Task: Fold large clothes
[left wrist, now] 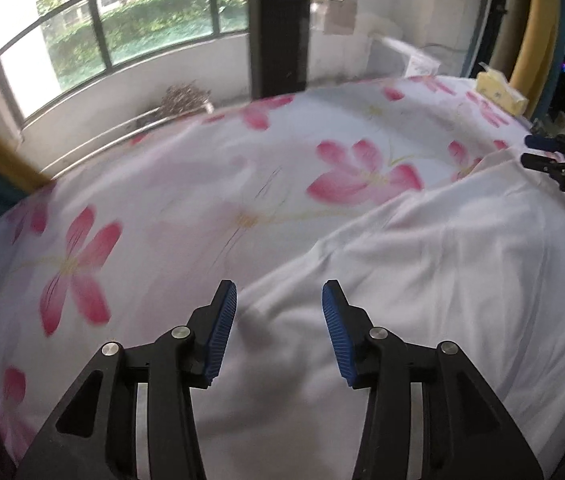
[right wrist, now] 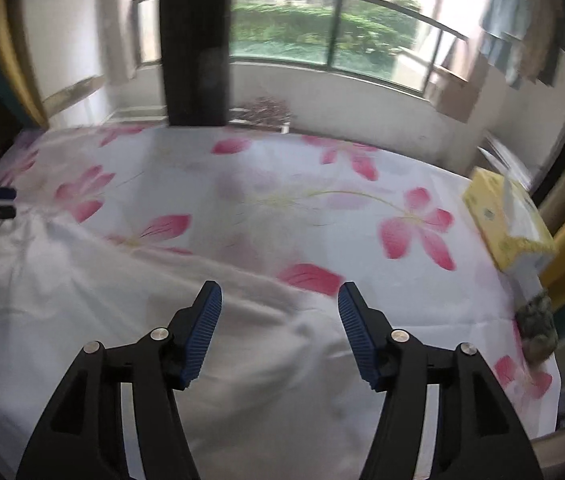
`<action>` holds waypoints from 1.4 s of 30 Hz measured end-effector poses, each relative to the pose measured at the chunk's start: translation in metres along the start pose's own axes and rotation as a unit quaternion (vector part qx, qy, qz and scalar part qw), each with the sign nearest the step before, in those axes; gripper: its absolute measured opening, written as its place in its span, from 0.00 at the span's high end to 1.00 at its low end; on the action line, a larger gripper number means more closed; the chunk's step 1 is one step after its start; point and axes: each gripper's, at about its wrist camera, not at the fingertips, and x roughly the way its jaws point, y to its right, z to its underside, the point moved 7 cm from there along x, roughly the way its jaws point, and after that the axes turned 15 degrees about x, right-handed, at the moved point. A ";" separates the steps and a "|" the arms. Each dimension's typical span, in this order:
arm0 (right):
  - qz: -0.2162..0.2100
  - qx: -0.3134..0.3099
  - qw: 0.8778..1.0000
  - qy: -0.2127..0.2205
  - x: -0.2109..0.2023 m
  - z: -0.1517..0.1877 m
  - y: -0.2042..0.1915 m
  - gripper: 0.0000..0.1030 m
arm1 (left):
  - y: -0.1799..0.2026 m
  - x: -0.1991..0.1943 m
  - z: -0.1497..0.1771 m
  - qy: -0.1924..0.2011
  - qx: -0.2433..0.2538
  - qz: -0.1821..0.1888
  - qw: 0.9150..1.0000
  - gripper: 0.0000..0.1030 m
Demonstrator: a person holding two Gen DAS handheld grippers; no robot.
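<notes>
A large white garment (left wrist: 422,280) lies spread on a bed covered by a white sheet with pink flowers (left wrist: 186,200). My left gripper (left wrist: 279,294) is open and empty, just above the garment's left part. The garment also shows in the right wrist view (right wrist: 122,312). My right gripper (right wrist: 280,294) is open and empty above the garment's far edge. The right gripper shows at the right edge of the left wrist view (left wrist: 538,152), and the left gripper at the left edge of the right wrist view (right wrist: 0,202).
A yellow tissue box (right wrist: 506,220) sits at the bed's right edge, also seen in the left wrist view (left wrist: 500,92). A grey furry item (right wrist: 538,328) lies near the right corner. A dark pillar (right wrist: 196,40), windows and a balcony stand behind the bed.
</notes>
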 end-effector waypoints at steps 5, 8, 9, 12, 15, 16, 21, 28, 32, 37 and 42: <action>0.058 0.003 0.998 -0.015 0.013 0.011 0.022 0.41 | -0.027 -0.010 0.026 -0.008 -0.042 -0.034 0.999 0.54; 0.063 0.053 0.997 -0.001 -0.001 0.009 0.052 0.41 | -0.041 -0.023 0.037 -0.001 -0.069 -0.045 0.997 0.54; 0.050 0.076 0.996 0.007 -0.010 0.007 0.059 0.41 | -0.044 -0.027 0.040 0.002 -0.076 -0.049 0.996 0.54; 0.046 0.099 0.994 0.028 -0.033 0.009 0.075 0.41 | -0.050 -0.043 0.054 0.011 -0.093 -0.066 0.993 0.54; 0.062 0.108 0.992 0.021 -0.038 0.022 0.088 0.41 | -0.056 -0.053 0.074 0.006 -0.110 -0.087 0.990 0.54; 0.063 0.114 0.991 0.014 -0.036 0.026 0.091 0.41 | -0.059 -0.055 0.082 0.000 -0.117 -0.091 0.989 0.54; 0.049 0.158 0.986 -0.002 -0.034 0.049 0.105 0.41 | -0.068 -0.065 0.116 -0.018 -0.148 -0.105 0.983 0.54; 0.022 0.146 0.989 0.003 -0.035 0.062 0.096 0.96 | -0.066 -0.068 0.123 -0.018 -0.139 -0.109 0.984 0.54; 0.063 0.171 0.983 0.010 -0.036 0.061 0.119 0.96 | -0.064 -0.068 0.123 -0.019 -0.138 -0.116 0.983 0.54; 0.097 0.183 0.978 0.018 -0.045 0.064 0.135 0.96 | -0.065 -0.070 0.124 -0.020 -0.151 -0.114 0.982 0.54; 0.086 0.168 0.982 0.014 -0.046 0.056 0.126 0.94 | -0.064 -0.078 0.123 -0.011 -0.170 -0.114 0.979 0.54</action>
